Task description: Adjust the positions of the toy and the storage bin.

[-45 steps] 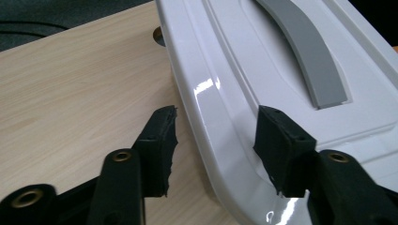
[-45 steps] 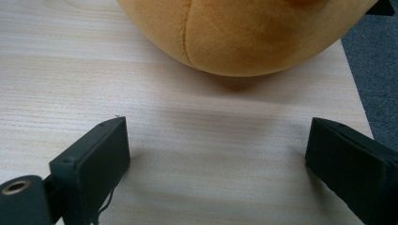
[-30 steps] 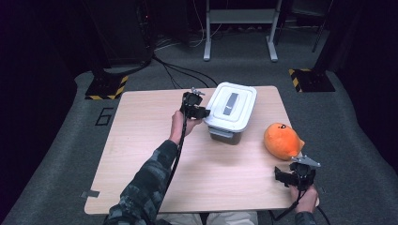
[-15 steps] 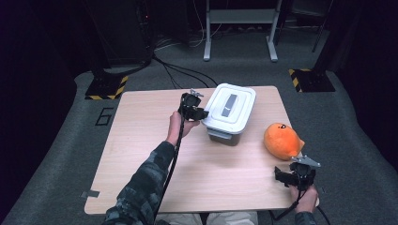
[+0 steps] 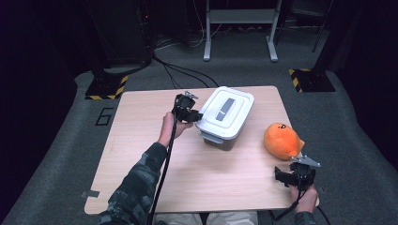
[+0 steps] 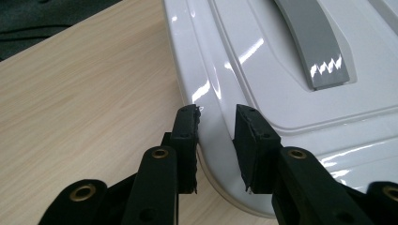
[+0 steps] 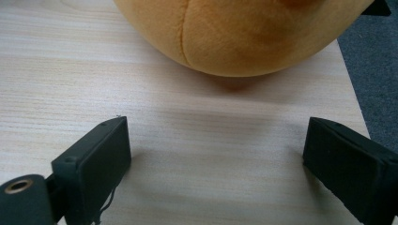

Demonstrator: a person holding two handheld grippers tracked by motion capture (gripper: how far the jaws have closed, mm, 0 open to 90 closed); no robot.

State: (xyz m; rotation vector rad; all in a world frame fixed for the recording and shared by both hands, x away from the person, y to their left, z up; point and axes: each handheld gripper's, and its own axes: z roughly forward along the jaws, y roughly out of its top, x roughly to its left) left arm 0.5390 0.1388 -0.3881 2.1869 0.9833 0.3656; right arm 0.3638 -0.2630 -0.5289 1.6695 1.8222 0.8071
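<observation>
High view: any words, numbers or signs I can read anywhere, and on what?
"6": a pale outlined figure on the grey floor left of the table.
Lidded box: no lettering.
Orange plush toy: a dark mark on top, too small to read.

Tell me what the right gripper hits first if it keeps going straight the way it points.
Most likely the orange plush toy: it lies just ahead of the open right gripper, with bare table between them, though it sits slightly off centre.
</observation>
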